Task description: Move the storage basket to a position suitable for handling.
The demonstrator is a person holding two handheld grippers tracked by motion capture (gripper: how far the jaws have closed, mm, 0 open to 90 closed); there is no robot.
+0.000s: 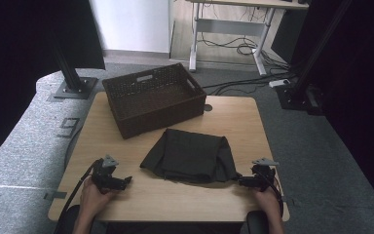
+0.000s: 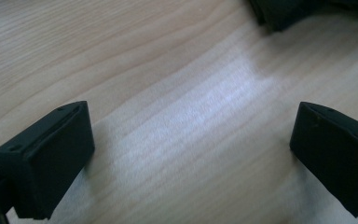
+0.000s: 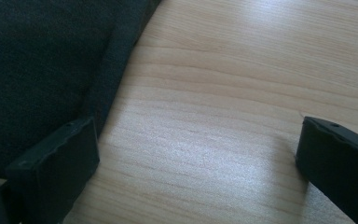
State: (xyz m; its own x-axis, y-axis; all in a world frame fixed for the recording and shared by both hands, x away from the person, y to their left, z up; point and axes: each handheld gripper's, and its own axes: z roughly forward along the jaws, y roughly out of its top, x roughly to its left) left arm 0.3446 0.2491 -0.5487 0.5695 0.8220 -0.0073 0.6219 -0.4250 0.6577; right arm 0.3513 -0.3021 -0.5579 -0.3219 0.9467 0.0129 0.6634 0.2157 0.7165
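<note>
cloth, dark and folded, lies mid-table in front of basket. left gripper and right gripper both spread, empty, flanking it. judged pre-grasp stage; next move calls for closing on cloth edges.

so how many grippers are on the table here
2. The left gripper sits near the table's front left, apart from the dark cloth; the right gripper sits front right, at the cloth's edge. Both are open.
</note>
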